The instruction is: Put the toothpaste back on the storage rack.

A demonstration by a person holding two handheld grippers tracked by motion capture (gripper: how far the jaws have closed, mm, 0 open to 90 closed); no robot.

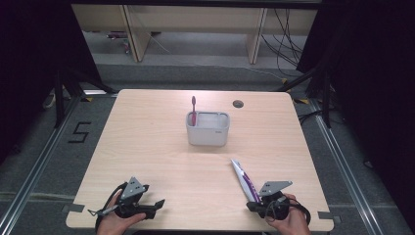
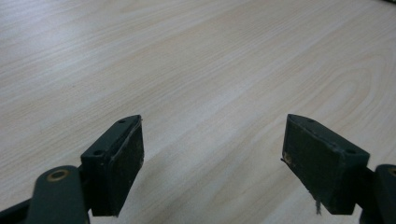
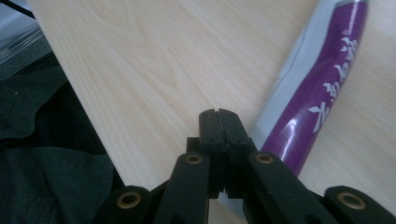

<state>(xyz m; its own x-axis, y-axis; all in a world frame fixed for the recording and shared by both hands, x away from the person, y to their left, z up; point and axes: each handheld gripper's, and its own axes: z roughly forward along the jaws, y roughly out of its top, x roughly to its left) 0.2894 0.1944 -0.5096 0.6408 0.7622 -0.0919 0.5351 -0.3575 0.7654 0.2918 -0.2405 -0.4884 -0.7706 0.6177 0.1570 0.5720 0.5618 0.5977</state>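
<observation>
Both grippers sit at the table's near edge, left gripper [image 1: 159,202] gaping, right gripper [image 3: 218,113] pinched together beside the toothpaste tube [image 1: 246,181], which lies at five o'clock from the holder [image 1: 208,134]; gripping it seems next

Your table [image 1: 161,161] — pale wood-grain, smooth and matt.
The tube [image 3: 322,93] beside your right gripper [image 3: 218,116] is glossy purple-and-silver plastic; both grippers' jaws are matt black, with brass-coloured rivets.
</observation>
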